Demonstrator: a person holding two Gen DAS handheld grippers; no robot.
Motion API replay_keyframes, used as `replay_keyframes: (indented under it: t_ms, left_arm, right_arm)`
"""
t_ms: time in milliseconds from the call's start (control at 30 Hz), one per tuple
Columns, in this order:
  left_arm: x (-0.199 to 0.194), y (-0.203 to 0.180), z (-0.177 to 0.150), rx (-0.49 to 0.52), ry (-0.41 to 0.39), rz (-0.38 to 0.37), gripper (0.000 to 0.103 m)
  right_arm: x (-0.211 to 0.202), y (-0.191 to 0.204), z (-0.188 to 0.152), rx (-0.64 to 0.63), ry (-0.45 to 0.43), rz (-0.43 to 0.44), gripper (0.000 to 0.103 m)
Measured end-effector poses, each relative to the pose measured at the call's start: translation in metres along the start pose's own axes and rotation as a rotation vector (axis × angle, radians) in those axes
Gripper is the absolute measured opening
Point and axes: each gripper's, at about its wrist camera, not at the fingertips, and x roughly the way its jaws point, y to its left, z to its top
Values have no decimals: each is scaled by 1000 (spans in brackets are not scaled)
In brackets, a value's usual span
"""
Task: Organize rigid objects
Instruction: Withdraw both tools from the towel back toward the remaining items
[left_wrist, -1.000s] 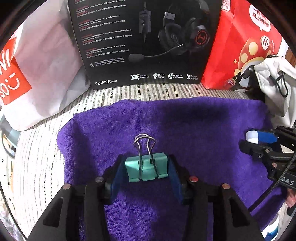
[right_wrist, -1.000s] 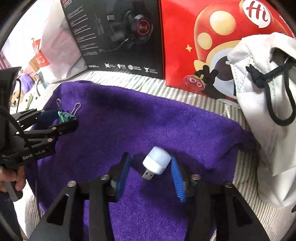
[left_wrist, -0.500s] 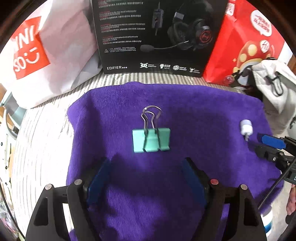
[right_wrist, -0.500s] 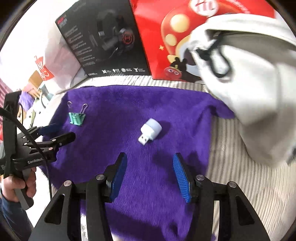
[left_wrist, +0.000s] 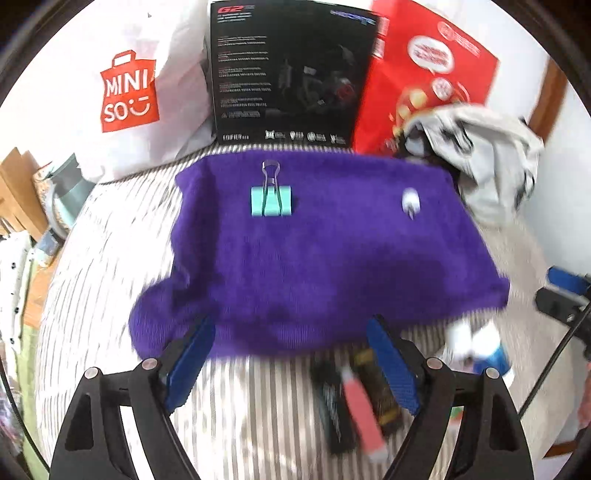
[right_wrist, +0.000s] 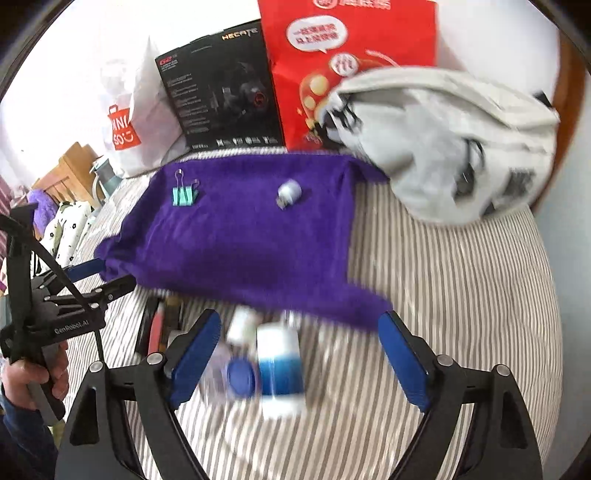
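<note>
The green binder clip (left_wrist: 270, 201) lay flat on the purple towel (left_wrist: 314, 258), near the towel's far left part, with its silver handles pointing to the boxes at the back. The small white USB plug (left_wrist: 410, 202) lay on the same towel, well apart from the clip, over to the right. Nothing was touching either of them.

The left gripper (left_wrist: 291, 363) was wide open and held nothing. Its blue pads sat over the near edge of the towel. The right gripper (right_wrist: 299, 360) was wide open too and held nothing.

Near the towel's front edge, on the striped bed sheet (right_wrist: 461, 295), lay more small things. There was a white and blue bottle (right_wrist: 280, 369), a blue cap (right_wrist: 241, 377), and a pink stick between dark flat things (left_wrist: 360, 413). They were blurry, so it was hard to tell what each one was.

Behind the towel stood a black headset box (left_wrist: 288, 74), a red bag (left_wrist: 428, 74) and a white shopping bag (left_wrist: 129, 92). A grey cloth bag (right_wrist: 443, 140) lay to the right. A hand (right_wrist: 35, 376) held the left gripper's handle.
</note>
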Motion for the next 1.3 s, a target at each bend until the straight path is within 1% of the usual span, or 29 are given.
replay_keyframes:
  t_ms: [100, 167, 267, 367, 433, 467, 533, 600, 667, 733, 800, 933, 1033, 1067, 1133, 1200, 1233, 1300]
  left_arm:
    - [-6, 0, -28, 26, 22, 27, 85]
    - [-11, -1, -43, 22, 37, 20, 85]
    - [-9, -1, -56, 21, 49, 9, 85]
    - [-4, -2, -67, 29, 73, 30, 85]
    - [2, 0, -73, 32, 86, 46, 85]
    - [3, 1, -76, 30, 87, 42, 85]
    - [3, 4, -79, 15, 76, 19, 86]
    - [2, 7, -79, 10, 66, 34, 88]
    - [2, 6, -78, 15, 66, 49, 88]
    - [4, 1, -75, 28, 68, 41, 87]
    - [8, -6, -74, 42, 72, 52, 87]
    - [14, -7, -75, 70, 80, 104, 87]
    - [12, 2, -75, 46, 67, 106, 87]
    - [12, 4, -74, 35, 61, 89, 85]
    - [13, 5, -73, 24, 53, 52, 85]
    - [17, 2, -71, 29, 64, 15, 75]
    - [18, -2, -70, 43, 54, 33, 71]
    - [18, -9, -70, 65, 40, 18, 54]
  right_arm:
    - [-4, -6, -28, 52, 31, 5, 87]
    - [-5, -10, -45, 75, 54, 15, 87]
    - [-7, -14, -64, 100, 76, 12, 87]
    - [-10, -16, -76, 112, 86, 7, 87]
    - [-10, -17, -80, 119, 93, 2, 87]
    - [-10, -18, -81, 119, 95, 0, 87]
    - [-9, -17, -83, 113, 102, -11, 87]
    - [-7, -16, -83, 107, 107, -19, 87]
    - [-5, -15, -82, 106, 111, -19, 87]
    - [-2, -13, -80, 104, 117, -16, 87]
    - [1, -10, -79, 95, 122, -18, 87]
    - [4, -4, -77, 69, 130, -23, 87]
    - [5, -3, -75, 64, 118, -11, 87]
    - [6, -4, -74, 69, 116, -5, 87]
    - [10, -4, -72, 76, 117, -1, 87]
    - [14, -5, -69, 77, 110, 0, 87]
    - [15, -6, -67, 76, 107, 0, 87]
    - [19, -7, -64, 73, 96, -3, 87]
